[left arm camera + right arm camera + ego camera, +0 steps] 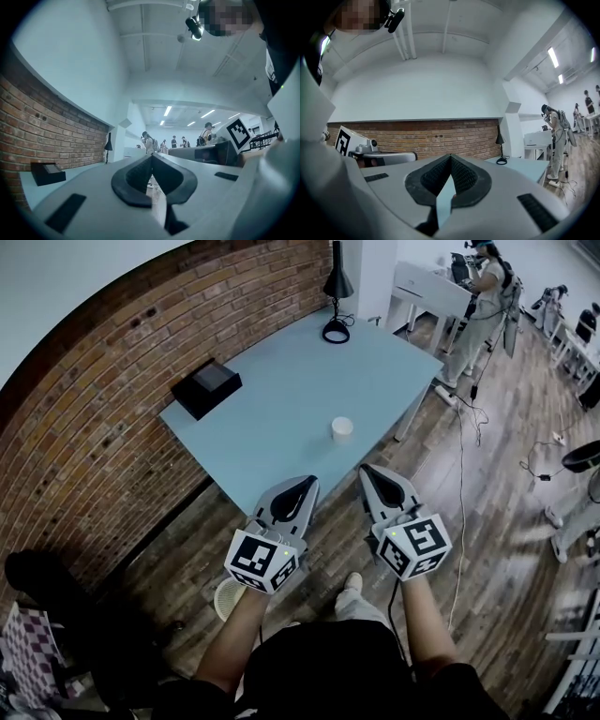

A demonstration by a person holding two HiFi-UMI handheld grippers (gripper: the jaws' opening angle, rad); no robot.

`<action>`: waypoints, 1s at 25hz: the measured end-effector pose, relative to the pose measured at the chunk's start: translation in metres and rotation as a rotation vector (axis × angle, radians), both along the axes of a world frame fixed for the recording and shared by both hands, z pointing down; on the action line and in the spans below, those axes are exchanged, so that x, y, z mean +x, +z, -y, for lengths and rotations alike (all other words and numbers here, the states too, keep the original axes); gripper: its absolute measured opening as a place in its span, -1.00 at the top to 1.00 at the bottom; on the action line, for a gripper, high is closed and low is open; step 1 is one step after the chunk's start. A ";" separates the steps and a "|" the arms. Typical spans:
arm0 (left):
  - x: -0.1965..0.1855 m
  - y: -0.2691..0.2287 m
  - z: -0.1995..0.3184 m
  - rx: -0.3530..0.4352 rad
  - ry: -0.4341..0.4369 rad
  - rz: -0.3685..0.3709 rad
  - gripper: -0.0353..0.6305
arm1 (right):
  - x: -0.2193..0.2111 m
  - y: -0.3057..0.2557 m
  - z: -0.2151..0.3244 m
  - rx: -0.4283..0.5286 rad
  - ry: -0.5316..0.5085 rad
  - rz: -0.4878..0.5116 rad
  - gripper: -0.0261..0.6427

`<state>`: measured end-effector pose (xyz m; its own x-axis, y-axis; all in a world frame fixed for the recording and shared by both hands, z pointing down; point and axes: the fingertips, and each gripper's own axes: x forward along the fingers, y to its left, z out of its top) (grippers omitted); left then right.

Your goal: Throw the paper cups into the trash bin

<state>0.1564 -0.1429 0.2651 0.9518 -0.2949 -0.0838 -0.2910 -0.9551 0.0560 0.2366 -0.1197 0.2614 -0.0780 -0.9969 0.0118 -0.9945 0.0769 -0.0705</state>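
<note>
A single white paper cup (343,429) stands upright near the front right of the light blue table (281,418). Both grippers hang in front of the table's near edge, short of the cup. My left gripper (308,483) is shut with nothing between its jaws, and its tips meet in the left gripper view (151,157). My right gripper (367,470) is also shut and empty, with its tips together in the right gripper view (450,157). A white mesh trash bin (226,597) sits on the wooden floor below my left forearm, partly hidden by it.
A black box (206,387) lies at the table's left edge by the brick wall (84,409). A black desk lamp (336,296) stands at the far end. A person (483,306) stands by a white desk at the back right. Cables (464,474) trail over the floor.
</note>
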 end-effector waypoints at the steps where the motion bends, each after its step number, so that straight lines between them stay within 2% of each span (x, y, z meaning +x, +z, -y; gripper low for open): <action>1: 0.009 0.001 0.004 0.002 -0.004 0.003 0.87 | 0.008 0.000 0.004 0.001 -0.005 0.000 0.91; 9: 0.069 -0.001 0.029 0.012 -0.035 0.010 0.87 | 0.068 0.000 0.038 -0.011 -0.050 -0.003 0.91; 15: 0.108 0.004 0.054 0.023 -0.096 0.049 0.87 | 0.109 0.003 0.055 -0.023 -0.084 -0.006 0.91; 21: 0.138 0.007 0.067 0.012 -0.148 0.066 0.87 | 0.142 0.011 0.064 -0.042 -0.132 0.013 0.91; 25: 0.151 0.015 0.072 0.000 -0.154 0.106 0.87 | 0.156 0.017 0.071 -0.061 -0.153 0.029 0.91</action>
